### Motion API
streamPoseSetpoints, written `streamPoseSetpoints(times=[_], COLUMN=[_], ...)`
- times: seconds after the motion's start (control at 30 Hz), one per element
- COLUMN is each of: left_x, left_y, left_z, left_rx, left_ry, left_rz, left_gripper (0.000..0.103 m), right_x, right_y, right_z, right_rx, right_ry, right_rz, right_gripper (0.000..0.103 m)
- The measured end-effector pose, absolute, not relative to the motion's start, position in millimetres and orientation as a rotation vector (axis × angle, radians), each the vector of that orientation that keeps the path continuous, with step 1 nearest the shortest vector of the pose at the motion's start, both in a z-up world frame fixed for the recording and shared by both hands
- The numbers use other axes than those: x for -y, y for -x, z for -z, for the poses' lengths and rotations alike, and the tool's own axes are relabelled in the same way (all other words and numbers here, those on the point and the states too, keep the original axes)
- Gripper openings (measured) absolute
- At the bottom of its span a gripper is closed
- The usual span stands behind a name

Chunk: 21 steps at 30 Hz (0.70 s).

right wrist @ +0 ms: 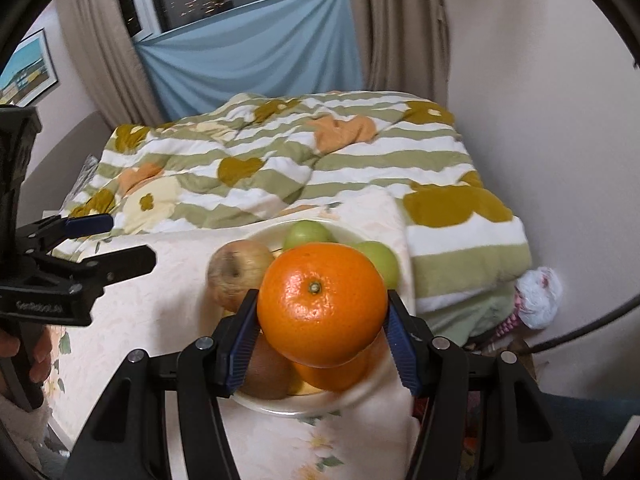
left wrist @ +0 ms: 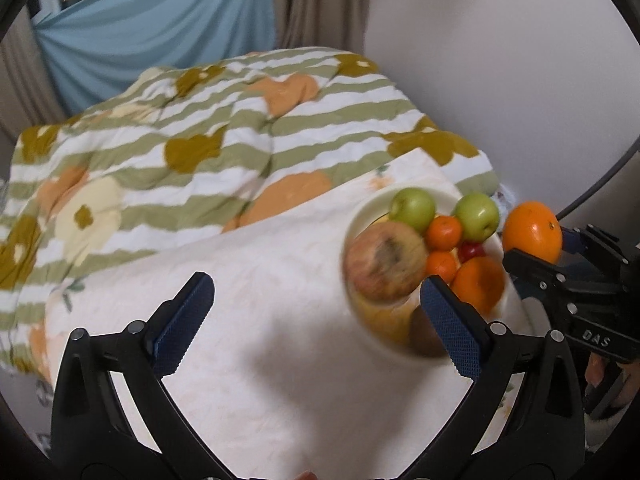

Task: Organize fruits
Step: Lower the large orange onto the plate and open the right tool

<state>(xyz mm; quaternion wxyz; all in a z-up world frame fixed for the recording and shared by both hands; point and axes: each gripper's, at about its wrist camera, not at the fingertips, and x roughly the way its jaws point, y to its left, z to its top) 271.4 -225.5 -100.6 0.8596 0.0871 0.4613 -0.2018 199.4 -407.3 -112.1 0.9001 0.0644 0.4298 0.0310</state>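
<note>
The right gripper (right wrist: 322, 316) is clamped on a large orange (right wrist: 322, 305), its blue pads pressing the fruit from both sides at the centre of the right wrist view. The orange is held above the white plate (right wrist: 280, 406), stem end facing the camera and slightly up; being round, it has no long axis to speak of. In the left wrist view the same orange (left wrist: 532, 231) shows at the right edge, with the right gripper (left wrist: 538, 256) reaching in from the lower right.

The left gripper (left wrist: 316, 312) stands wide open with nothing between its fingers, tilted down over the pale floral cloth (left wrist: 260, 300) in the lower half of its frame; its right finger overlaps the plate (left wrist: 370, 206) in the picture (whether it touches anything there cannot be told). From the right wrist camera the left gripper (right wrist: 116, 240) enters at the left edge, a hand (right wrist: 28, 356) curled around its handle lower left.

On the plate lie a reddish-yellow apple (left wrist: 386, 266), two green apples (left wrist: 414, 210), two small mandarins (left wrist: 444, 233), another orange (left wrist: 478, 284) and a small red fruit (left wrist: 472, 251), all motion-blurred. A brownish fruit (right wrist: 266, 372) at the near rim is half hidden behind the right gripper's left finger, so its kind is unclear. A striped quilt (right wrist: 280, 160) fills the upper middle.
</note>
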Motion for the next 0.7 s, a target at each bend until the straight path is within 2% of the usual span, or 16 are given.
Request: streamPoseSetpoints(times=[0.63,0.67,0.7], left_x=[168,167,166], left_y=[-231,-231,-230], left_z=[137,138,139], left_rx=[-1.041,-1.043,-1.044], left_ry=[-0.067,-0.063,-0.061], left_rz=[0.281,0.279,0.277], left_gripper=[0.103,0.103,0.103], right_x=[372,372,372], right_y=[-213,-213,-212], right_z=[157,157,157], right_rx=[-0.912,-0.912,-0.902], right_ry=[-0.062,-0.062,-0.064], right_rz=[-0.168,-0.166,-0.165], right_gripper=[0.056,0.056,0.061])
